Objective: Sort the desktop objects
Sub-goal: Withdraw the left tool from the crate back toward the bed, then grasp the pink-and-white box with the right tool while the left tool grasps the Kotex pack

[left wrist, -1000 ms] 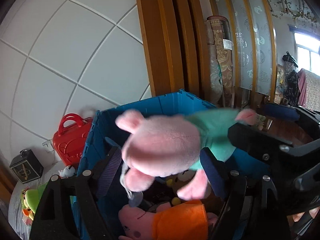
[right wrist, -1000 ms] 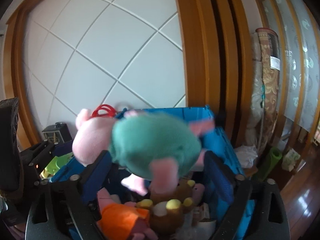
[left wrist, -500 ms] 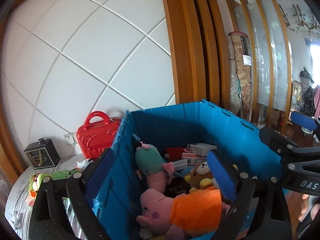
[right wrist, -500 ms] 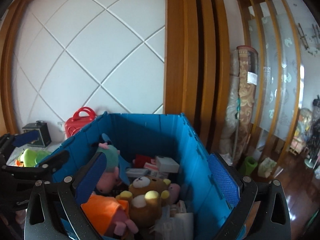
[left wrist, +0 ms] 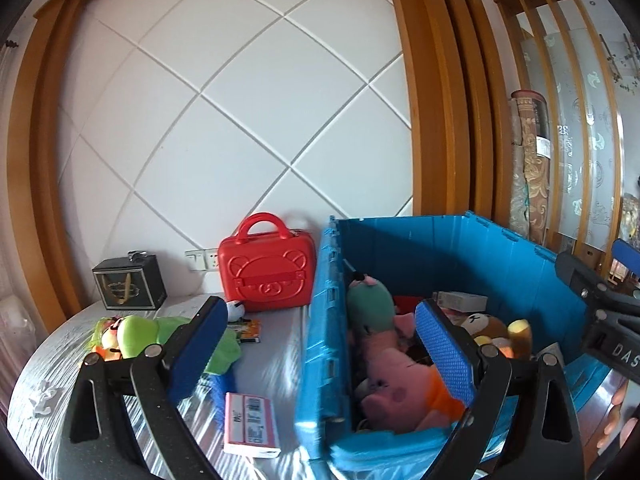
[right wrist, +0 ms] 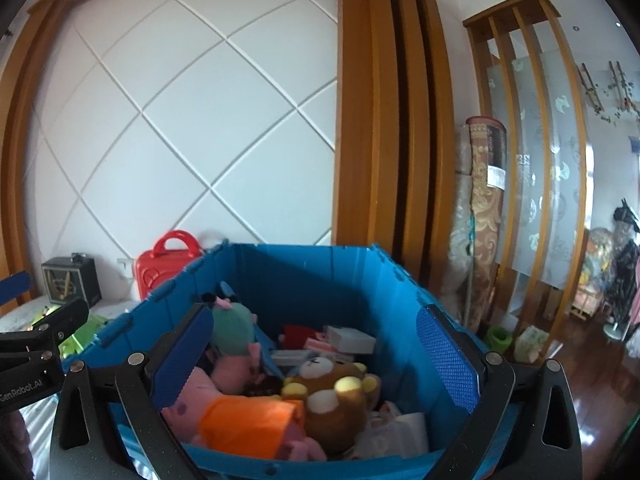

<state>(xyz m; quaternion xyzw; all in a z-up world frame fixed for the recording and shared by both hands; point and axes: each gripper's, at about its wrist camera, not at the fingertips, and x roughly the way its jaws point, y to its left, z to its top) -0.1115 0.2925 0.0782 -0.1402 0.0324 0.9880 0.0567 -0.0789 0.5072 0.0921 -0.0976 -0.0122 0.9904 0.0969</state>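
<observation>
A blue crate [left wrist: 448, 248] [right wrist: 304, 268] holds a pink pig plush in a teal dress [left wrist: 366, 308] [right wrist: 232, 332], a pig plush in orange [left wrist: 400, 392] [right wrist: 244, 420], a brown bear plush [right wrist: 328, 388] and small boxes [right wrist: 348, 340]. My left gripper [left wrist: 320, 344] is open and empty above the crate's left wall. My right gripper [right wrist: 316, 348] is open and empty over the crate. On the table left of the crate lie a green plush [left wrist: 136, 332] and a pink box [left wrist: 250, 426].
A red bear-face case [left wrist: 266, 270] and a black gift box [left wrist: 130, 286] stand against the white tiled wall. A crumpled paper scrap [left wrist: 42, 398] lies at the table's left edge. A rolled carpet [right wrist: 486, 216] and wooden floor are right of the crate.
The teal-dressed pig plush, held between both grippers a second ago, now lies in the crate. Both grippers have opened and drawn back; the left one has swung left over the table.
</observation>
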